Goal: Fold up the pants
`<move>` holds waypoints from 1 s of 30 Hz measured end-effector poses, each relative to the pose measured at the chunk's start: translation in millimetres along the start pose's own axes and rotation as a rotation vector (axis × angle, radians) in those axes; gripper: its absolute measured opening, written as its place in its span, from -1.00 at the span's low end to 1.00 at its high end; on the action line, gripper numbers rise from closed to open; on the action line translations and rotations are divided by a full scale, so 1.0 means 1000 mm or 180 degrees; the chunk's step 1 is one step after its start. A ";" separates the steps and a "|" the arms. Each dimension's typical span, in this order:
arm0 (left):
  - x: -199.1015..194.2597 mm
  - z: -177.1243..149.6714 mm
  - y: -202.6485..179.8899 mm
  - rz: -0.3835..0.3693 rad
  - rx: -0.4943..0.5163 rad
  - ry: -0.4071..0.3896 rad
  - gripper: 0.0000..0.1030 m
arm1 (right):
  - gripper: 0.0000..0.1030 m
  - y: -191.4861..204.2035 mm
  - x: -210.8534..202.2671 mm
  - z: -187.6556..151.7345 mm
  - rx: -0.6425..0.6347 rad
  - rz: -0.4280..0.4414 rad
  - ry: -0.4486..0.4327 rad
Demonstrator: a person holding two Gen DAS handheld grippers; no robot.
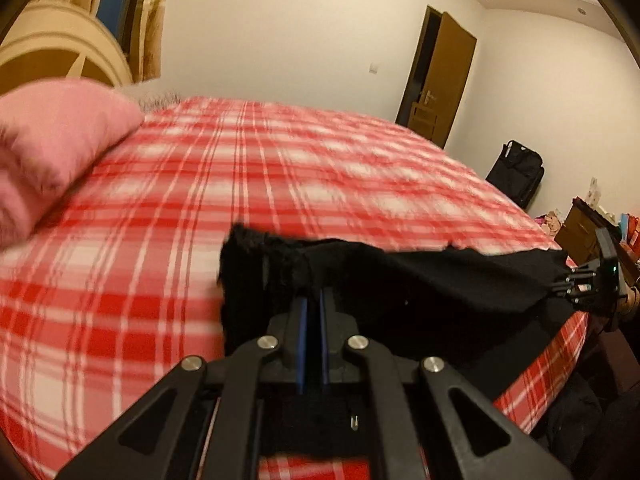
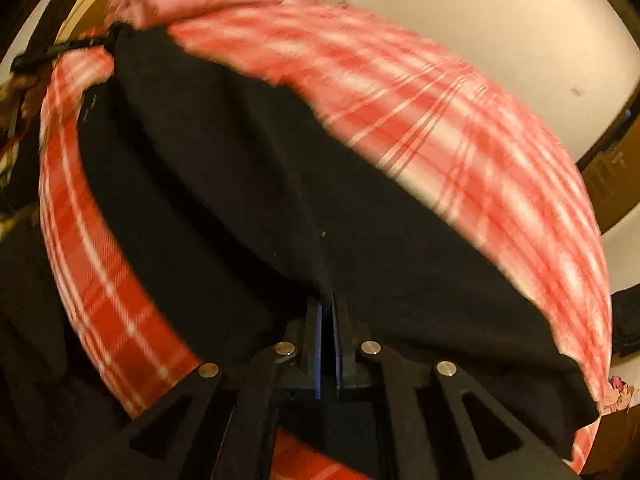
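stretching between both grippers, the black pants [image 1: 420, 280] hang just above the red plaid bed [image 1: 200, 200], near its edge. the left gripper [image 1: 313, 300] has its fingers clamped on one corner; the right gripper [image 2: 327, 304] pinches the other end. the fabric looks soft and limp, likely to sag, so edges and corners seem the best holds. a pink pillow [image 1: 52, 144] lies well apart.

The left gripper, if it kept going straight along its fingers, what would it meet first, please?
The left gripper is already shut on the black pants, so the cloth comes first. Beyond that fold, the line seems to run low over the red plaid bedspread; depth is unclear.
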State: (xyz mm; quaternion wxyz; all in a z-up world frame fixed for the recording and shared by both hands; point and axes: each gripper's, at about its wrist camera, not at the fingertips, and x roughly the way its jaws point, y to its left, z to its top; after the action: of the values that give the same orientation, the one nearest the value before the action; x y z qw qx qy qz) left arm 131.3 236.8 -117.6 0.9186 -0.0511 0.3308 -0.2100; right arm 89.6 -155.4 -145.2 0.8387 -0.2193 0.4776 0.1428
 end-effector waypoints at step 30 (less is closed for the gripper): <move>-0.006 -0.029 0.005 -0.0108 -0.0286 -0.0048 -0.88 | -0.98 0.097 0.024 0.053 -0.0752 -0.0196 -0.0378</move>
State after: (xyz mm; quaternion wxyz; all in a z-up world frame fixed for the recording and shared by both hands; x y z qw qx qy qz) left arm 110.5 245.0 -137.1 0.9142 -0.0995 0.3321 -0.2100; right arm 96.7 -44.8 -164.3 0.8378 -0.3223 0.4000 0.1850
